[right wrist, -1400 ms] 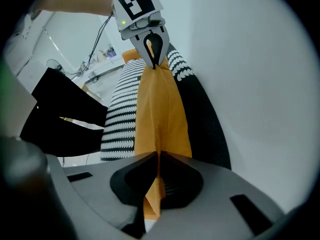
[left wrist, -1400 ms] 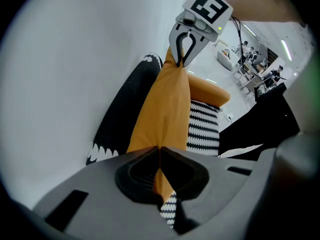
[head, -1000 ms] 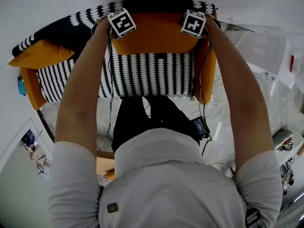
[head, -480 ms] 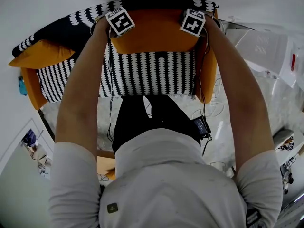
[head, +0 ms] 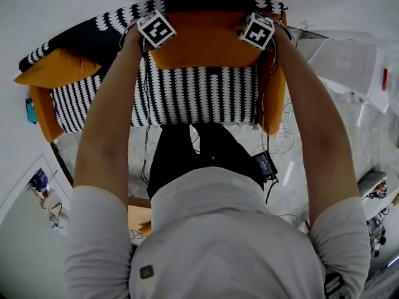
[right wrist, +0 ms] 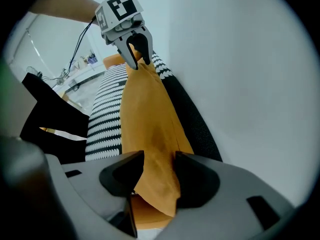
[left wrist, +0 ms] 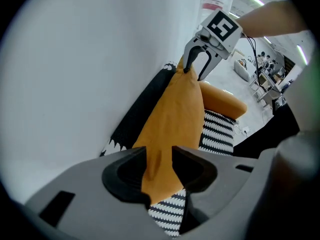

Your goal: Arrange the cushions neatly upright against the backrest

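Straddling the orange cushion (head: 206, 39) at its top corners, left gripper (left wrist: 159, 171) and right gripper (right wrist: 159, 176) jaws have just been opening.

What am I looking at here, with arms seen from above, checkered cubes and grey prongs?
There is no robot here: a person holds a hand-held gripper in each hand. The top-down picture comes from a camera on the person's head. The other two come from cameras riding on the left gripper and the right gripper, looking along their jaws. The cubes are parts of the grippers. Below is a sofa with a black-and-white patterned seat. An orange cushion stands against its backrest, with one top corner between each pair of jaws, which have just been opening. A second orange cushion sits at the left end.
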Tool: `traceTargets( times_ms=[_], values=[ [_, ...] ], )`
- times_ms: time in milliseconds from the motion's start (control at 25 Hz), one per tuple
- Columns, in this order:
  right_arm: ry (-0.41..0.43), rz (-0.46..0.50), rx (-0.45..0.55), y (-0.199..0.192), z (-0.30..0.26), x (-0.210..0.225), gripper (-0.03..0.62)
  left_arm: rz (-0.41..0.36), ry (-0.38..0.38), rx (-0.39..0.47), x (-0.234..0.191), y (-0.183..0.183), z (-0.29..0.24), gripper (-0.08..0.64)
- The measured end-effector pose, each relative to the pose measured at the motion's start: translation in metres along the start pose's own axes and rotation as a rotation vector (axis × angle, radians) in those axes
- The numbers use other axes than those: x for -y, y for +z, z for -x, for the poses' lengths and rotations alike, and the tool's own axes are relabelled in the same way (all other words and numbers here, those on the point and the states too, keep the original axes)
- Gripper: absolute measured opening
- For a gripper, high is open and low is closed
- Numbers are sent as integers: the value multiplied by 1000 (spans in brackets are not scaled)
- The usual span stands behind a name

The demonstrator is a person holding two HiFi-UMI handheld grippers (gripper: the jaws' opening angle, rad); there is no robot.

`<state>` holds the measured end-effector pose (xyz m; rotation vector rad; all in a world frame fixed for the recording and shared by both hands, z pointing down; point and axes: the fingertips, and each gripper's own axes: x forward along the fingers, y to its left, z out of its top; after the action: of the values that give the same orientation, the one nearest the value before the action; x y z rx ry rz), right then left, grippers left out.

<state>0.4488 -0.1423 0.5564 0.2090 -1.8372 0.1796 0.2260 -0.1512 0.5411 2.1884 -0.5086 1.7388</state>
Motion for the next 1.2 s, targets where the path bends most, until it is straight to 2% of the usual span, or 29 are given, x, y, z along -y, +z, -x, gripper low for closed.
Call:
traceTargets(
  times_ms=[160, 280, 600, 800, 1000, 1200],
  values=[
    [-34, -12, 35, 6, 12, -5, 213, 18, 24, 82, 2, 9, 15, 163],
    [-54, -26, 70, 14, 25, -13, 213, 72, 27, 130, 7, 9, 27, 163],
    [-96, -142, 188, 37, 67, -40, 212, 203, 3, 300, 32, 7, 65, 163],
    [-133, -177, 295, 61, 98, -57, 207, 239, -3, 408, 51, 11, 100, 161],
    [-182, -247, 420, 91, 144, -72, 175, 344, -9, 592, 66, 13, 151, 152],
    [-219, -267, 521, 111, 184, -97, 142, 413, 67, 700, 80, 4, 199, 147]
  ],
)
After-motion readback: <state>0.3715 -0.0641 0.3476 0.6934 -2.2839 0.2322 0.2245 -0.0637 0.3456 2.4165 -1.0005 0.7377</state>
